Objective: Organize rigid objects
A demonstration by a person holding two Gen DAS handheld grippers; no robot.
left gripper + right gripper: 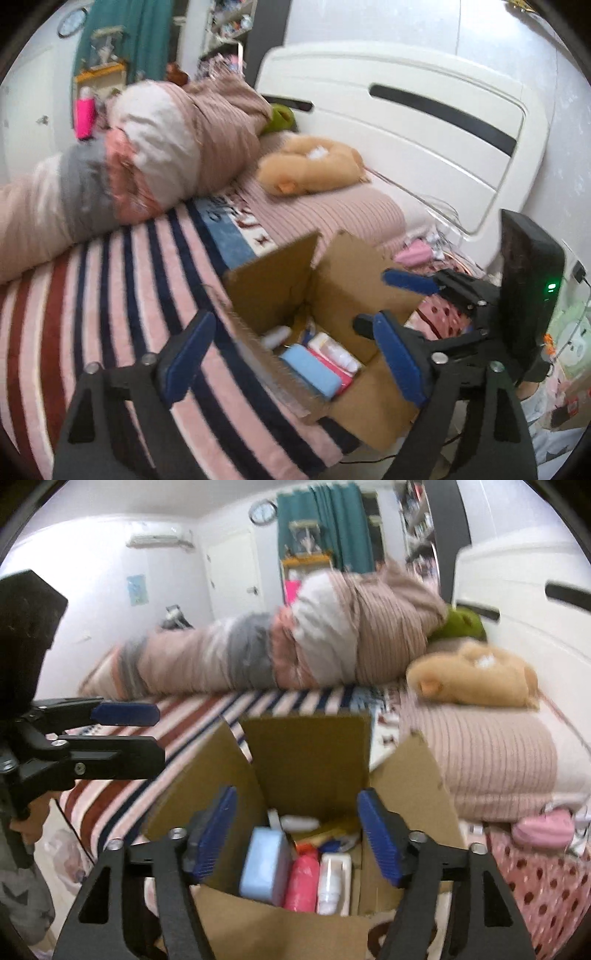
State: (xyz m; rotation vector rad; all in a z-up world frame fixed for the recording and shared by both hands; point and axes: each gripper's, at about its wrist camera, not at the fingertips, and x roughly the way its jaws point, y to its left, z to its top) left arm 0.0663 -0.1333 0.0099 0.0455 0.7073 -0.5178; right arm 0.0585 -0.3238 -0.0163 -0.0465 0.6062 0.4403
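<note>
An open cardboard box stands at the near edge of a bed, its flaps up. Inside lie a light blue block, a pink bottle, a white bottle and a white tube. My left gripper is open over the box's left side, with nothing between its blue pads. Above the box's opening my right gripper is open too and holds nothing.
The box rests on a striped blanket. Rolled bedding and a tan plush toy lie further back, before a white headboard. A pink pouch lies on dotted fabric to the right. A person's hand holds the left gripper.
</note>
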